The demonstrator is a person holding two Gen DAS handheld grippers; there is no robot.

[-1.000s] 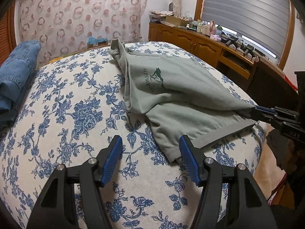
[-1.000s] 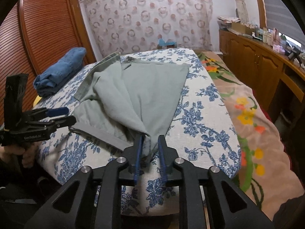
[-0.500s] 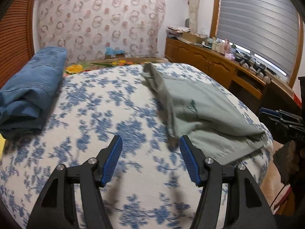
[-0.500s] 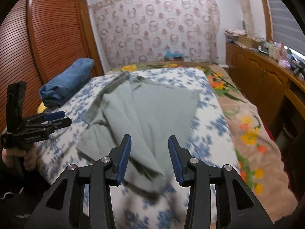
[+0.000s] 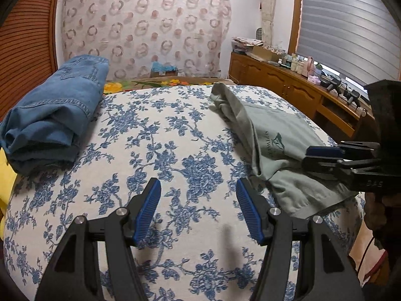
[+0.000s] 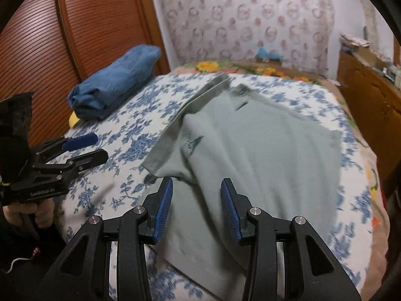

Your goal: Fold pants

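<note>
The grey-green pants (image 6: pixel 255 150) lie folded on the floral bed cover (image 6: pixel 130 150), with a small dark logo near their left edge. In the left wrist view they lie at the right (image 5: pixel 273 145). My left gripper (image 5: pixel 198 210) is open and empty above bare cover, left of the pants; it also shows at the left of the right wrist view (image 6: pixel 85 148). My right gripper (image 6: pixel 196 208) is open and empty just above the pants' near edge; it shows at the right of the left wrist view (image 5: pixel 323 156).
Folded blue jeans (image 5: pixel 57 110) lie at the bed's far left, near a brown slatted wardrobe (image 6: pixel 75 25). A wooden sideboard (image 5: pixel 288 87) with clutter runs along the right under a window blind. A patterned curtain hangs behind the bed.
My right gripper has opened, let go of the pants' corner and lifted back. My left gripper has swung left, away from the pants, and stays open.
</note>
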